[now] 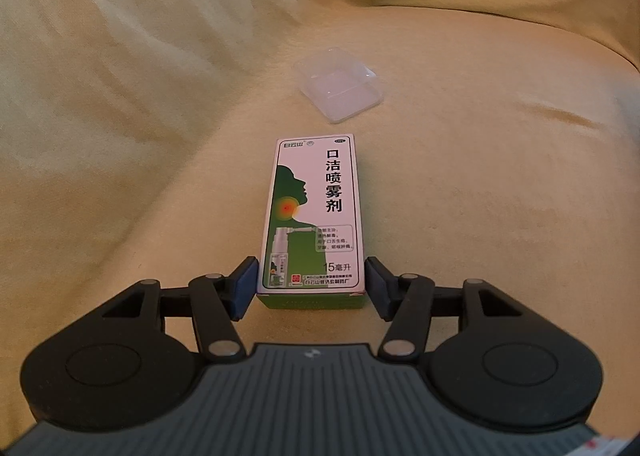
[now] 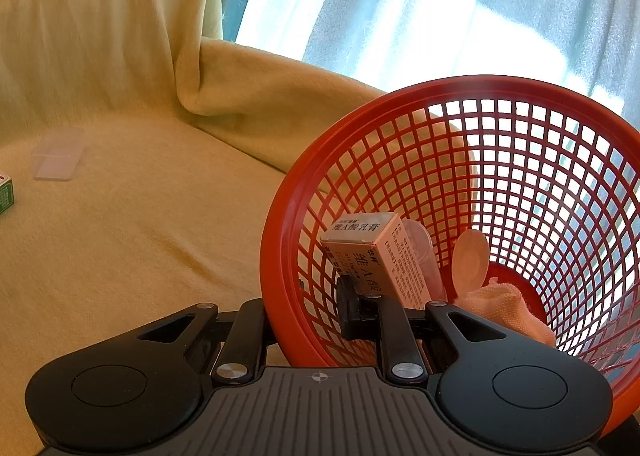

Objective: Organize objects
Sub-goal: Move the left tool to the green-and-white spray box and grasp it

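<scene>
A white and green throat-spray box (image 1: pixel 314 215) lies flat on the yellow blanket (image 1: pixel 500 195), pointing away from me. My left gripper (image 1: pixel 311 290) straddles its near end, and both blue pads (image 1: pixel 245 288) sit flush against the box's sides. The same box shows as a green corner (image 2: pixel 5 195) at the left edge of the right wrist view. My right gripper (image 2: pixel 316 316) is shut on the wall of a tilted red mesh basket (image 2: pixel 400 103), one finger inside and one outside. In the basket lie a beige medicine box (image 2: pixel 372 252), a clear bottle, a round tan disc (image 2: pixel 470 262) and a pink cloth (image 2: pixel 504 310).
A small clear plastic case (image 1: pixel 338 83) (image 2: pixel 58 153) rests on the blanket beyond the spray box. The blanket rises in folds over a backrest (image 2: pixel 100 35) behind. Pale blue curtains (image 2: pixel 440 7) hang behind the basket.
</scene>
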Action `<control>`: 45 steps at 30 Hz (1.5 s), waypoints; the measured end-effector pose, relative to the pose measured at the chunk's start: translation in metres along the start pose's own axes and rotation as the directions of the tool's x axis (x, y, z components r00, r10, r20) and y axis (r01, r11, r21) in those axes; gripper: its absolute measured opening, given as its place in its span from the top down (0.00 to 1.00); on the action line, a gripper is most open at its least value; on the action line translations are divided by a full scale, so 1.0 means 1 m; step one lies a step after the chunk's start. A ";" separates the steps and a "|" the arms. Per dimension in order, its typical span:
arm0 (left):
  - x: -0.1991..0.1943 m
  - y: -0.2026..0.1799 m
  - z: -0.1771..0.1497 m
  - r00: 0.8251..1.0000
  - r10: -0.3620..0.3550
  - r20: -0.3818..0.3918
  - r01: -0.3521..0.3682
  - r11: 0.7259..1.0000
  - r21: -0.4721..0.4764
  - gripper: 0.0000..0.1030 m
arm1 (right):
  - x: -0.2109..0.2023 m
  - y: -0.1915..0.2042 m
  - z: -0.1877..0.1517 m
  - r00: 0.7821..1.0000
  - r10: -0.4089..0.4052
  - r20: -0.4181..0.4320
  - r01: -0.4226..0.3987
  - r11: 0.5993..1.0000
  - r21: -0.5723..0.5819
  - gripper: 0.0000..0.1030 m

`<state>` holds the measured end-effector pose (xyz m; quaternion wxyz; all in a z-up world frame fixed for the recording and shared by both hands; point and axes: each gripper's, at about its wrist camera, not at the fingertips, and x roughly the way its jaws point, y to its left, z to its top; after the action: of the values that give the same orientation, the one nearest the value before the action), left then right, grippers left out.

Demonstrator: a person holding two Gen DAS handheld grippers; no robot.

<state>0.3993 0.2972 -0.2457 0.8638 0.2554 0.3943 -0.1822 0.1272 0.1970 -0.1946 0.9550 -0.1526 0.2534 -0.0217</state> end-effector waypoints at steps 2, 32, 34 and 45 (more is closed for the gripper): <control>0.002 -0.001 0.001 1.000 0.001 -0.001 -0.001 1.000 0.003 0.48 | 0.000 0.000 0.000 1.000 -0.001 0.000 0.001 1.000 -0.001 0.86; 0.024 0.020 0.010 0.996 -0.084 -0.005 0.083 0.988 -0.133 0.50 | -0.001 0.001 -0.001 1.000 -0.002 -0.001 0.002 1.000 -0.004 0.86; 0.020 0.020 0.008 0.997 -0.079 -0.004 0.078 0.990 -0.118 0.50 | -0.001 0.001 -0.001 1.000 -0.002 -0.001 0.002 1.000 -0.004 0.86; 0.005 0.001 0.009 1.000 0.012 -0.009 -0.010 0.986 0.169 0.51 | -0.001 0.001 -0.001 1.000 -0.002 -0.001 0.002 1.000 -0.004 0.86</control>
<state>0.4082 0.2924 -0.2445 0.8381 0.3307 0.3803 -0.2090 0.1254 0.1981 -0.1953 0.9545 -0.1548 0.2538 -0.0222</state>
